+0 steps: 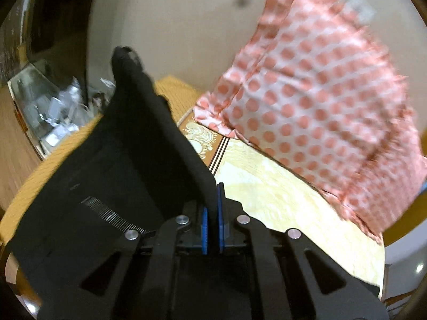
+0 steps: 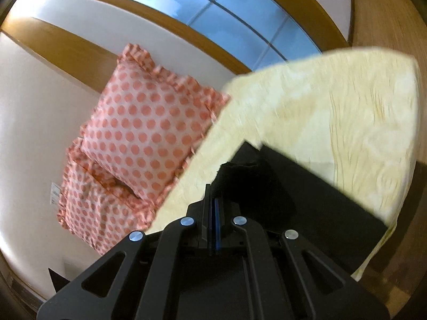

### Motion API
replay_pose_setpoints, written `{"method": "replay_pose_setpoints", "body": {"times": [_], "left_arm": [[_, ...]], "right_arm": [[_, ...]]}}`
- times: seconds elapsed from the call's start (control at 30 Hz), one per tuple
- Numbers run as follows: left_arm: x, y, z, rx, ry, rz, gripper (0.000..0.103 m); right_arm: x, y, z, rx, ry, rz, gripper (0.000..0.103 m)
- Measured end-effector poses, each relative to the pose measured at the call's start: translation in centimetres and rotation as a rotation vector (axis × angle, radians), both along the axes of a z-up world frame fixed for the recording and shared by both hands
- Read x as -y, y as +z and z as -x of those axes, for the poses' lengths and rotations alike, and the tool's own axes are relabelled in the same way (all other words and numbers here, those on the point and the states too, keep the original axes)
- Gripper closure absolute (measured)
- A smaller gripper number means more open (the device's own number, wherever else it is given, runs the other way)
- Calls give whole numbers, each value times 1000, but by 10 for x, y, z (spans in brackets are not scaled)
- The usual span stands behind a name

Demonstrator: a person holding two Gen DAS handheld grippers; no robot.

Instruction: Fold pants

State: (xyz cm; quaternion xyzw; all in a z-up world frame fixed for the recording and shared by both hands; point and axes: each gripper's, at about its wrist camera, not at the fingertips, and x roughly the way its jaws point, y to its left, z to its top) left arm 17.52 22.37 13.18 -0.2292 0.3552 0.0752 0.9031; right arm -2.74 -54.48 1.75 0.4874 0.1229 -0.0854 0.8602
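Pants (image 1: 112,176) of black fabric hang lifted between both tools above a yellow patterned bedspread (image 1: 280,200), so folding looks to be somewhere in its middle, with cloth being carried rather than laid flat. In the left wrist view, the left gripper (image 1: 212,224) has its blue pads pressed together on an edge of the garment, which rises as a taut sheet away from the jaws and drapes off to the left. In the right wrist view, the right gripper (image 2: 213,221) is likewise closed, apparently pinching a bunched corner of the same black cloth, while more of it lies spread on the bedspread to the right. Two polka-dot pillows (image 2: 144,133) lean against the white headboard (image 2: 34,101) at the far side. Judging from this, at least one fold remains: the held edge must be brought over and laid down, then smoothed. How many layers are already doubled cannot be told, since both views are blurred.
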Motion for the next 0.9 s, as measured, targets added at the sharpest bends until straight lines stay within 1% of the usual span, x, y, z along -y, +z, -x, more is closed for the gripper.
{"method": "replay_pose_setpoints", "body": {"times": [0.03, 0.07, 0.1, 0.17, 0.23, 0.27, 0.3, 0.33, 0.43, 0.5, 0.57, 0.63, 0.7, 0.73, 0.77, 0.8, 0.83, 0.9], "left_arm": [[0, 4, 30, 24, 12, -15, 96], [-1, 1, 59, 37, 28, -27, 95], [-2, -2, 79, 42, 41, -27, 95], [-2, -23, 119, 34, 81, -10, 94], [-1, -55, 150, -8, 125, -2, 94], [-2, -68, 158, -24, 134, 9, 95], [-5, -83, 167, -46, 144, 40, 95], [-11, -93, 174, -50, 153, 64, 95], [-15, -103, 178, -37, 164, 90, 94], [-14, -102, 179, -24, 170, 73, 92], [-11, -101, 175, -17, 168, 53, 78], [-9, -100, 171, -14, 168, 61, 76], [-7, -102, 167, -18, 154, 80, 76], [-6, -104, 166, -22, 147, 90, 76], [-5, -104, 166, -22, 141, 92, 76], [-4, -104, 167, -20, 137, 89, 76], [-3, -105, 169, -16, 134, 85, 76], [-5, -106, 171, -13, 134, 82, 76]], "right_arm": [[1, 1, 3, 2, -9, 6, 102], [1, 2, 6, -3, -19, 11, 102], [3, -2, 10, -27, -31, 8, 102], [6, -17, 14, -87, -39, -24, 102], [7, -33, 15, -144, -39, -64, 102], [7, -39, 16, -158, -40, -80, 102], [7, -42, 17, -165, -44, -84, 102], [7, -44, 18, -172, -48, -84, 102], [6, -44, 22, -170, -48, -83, 102], [6, -44, 24, -171, -49, -84, 102], [7, -45, 23, -193, -49, -86, 102], [8, -45, 19, -210, -40, -82, 102], [7, -29, 19, -159, -31, -51, 102], [4, -19, 22, -135, -36, -15, 102], [2, -10, 24, -149, -53, 29, 102], [-1, -7, 27, -186, -71, 64, 102], [-1, -10, 28, -218, -76, 69, 102], [2, -30, 34, -271, -82, 25, 102]]}}
